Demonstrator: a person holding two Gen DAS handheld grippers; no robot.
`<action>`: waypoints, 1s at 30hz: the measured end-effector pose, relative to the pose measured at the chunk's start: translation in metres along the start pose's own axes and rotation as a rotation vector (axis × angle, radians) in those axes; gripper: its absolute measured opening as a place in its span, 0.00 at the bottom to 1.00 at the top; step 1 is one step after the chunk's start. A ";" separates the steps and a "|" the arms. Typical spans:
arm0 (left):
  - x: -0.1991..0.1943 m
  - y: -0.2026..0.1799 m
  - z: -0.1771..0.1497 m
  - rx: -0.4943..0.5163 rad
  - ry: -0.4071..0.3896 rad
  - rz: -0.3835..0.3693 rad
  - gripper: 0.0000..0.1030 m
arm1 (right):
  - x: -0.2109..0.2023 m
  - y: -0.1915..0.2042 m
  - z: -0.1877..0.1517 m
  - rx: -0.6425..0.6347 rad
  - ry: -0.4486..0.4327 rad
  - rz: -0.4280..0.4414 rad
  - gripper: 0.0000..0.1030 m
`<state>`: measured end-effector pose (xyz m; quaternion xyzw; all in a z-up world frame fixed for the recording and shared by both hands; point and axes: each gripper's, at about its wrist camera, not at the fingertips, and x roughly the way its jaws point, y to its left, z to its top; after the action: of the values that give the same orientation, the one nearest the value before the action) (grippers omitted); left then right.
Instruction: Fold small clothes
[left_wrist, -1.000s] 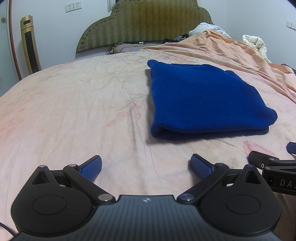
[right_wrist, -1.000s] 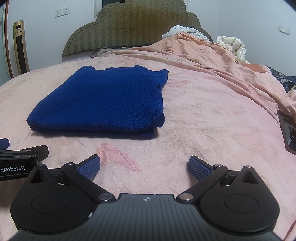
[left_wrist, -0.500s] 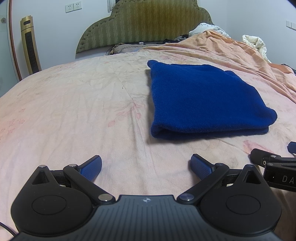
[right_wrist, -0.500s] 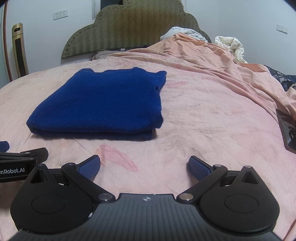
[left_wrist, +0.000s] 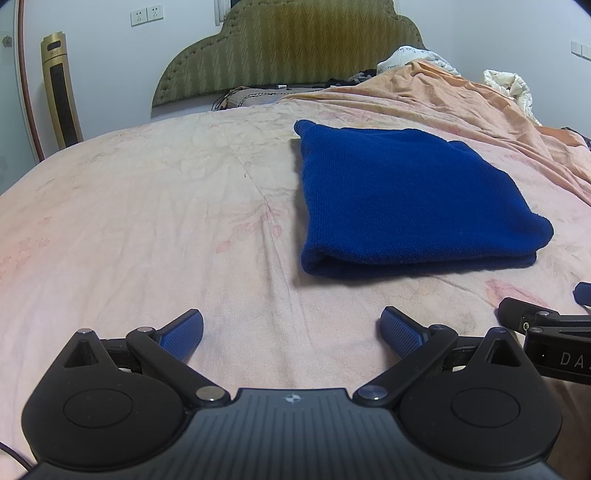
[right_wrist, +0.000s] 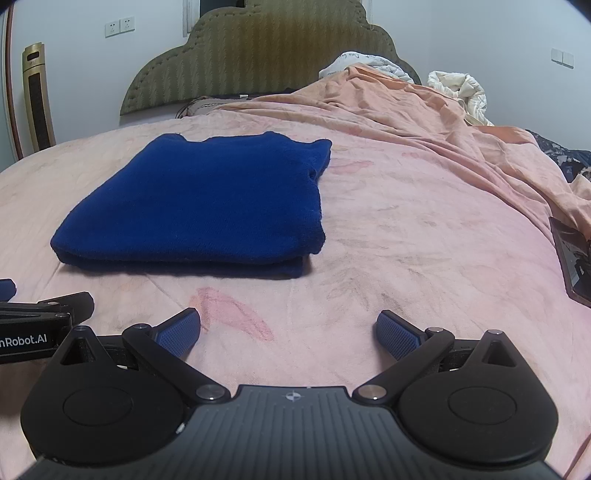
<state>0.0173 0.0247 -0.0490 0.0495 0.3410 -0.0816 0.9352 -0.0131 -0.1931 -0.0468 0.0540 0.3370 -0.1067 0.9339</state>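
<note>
your left gripper (left_wrist: 291, 328) hangs low over the pink bedsheet (left_wrist: 147, 229) with its blue pads spread wide and nothing between them, just bare sheet under the gap. your right gripper (right_wrist: 288, 328) matches it, jaws wide apart and empty, a faded red print on the sheet showing just by its left pad. the two tools sit side by side near the foot edge of the bed: from the left wrist view the right one's black arm pokes in at the right edge, and from the right wrist view the left one shows at the left edge. the blue sweater (left_wrist: 402, 199) lies folded into a neat flat rectangle in the middle of the bed, its doubled fold edge facing you, clear of both grippers and touched by neither. from the right wrist view the blue sweater (right_wrist: 207, 199) sits ahead and to the left. a rumpled orange blanket (right_wrist: 424, 122) is heaped along the right side of the bed, the green headboard (left_wrist: 288, 48) stands at the far end, and a dark flat device (right_wrist: 570, 262) lies at the right edge.
</note>
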 end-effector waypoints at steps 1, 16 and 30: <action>0.000 0.000 0.000 -0.001 0.000 -0.001 1.00 | 0.000 0.000 0.000 0.001 -0.001 0.000 1.00; 0.000 0.000 0.000 -0.001 0.000 -0.001 1.00 | 0.000 -0.002 0.000 0.016 -0.006 -0.031 1.00; 0.000 0.001 0.000 -0.001 0.000 -0.001 1.00 | -0.001 -0.004 -0.002 0.030 -0.009 -0.036 1.00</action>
<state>0.0173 0.0253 -0.0490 0.0486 0.3413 -0.0820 0.9351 -0.0156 -0.1965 -0.0478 0.0617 0.3321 -0.1287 0.9324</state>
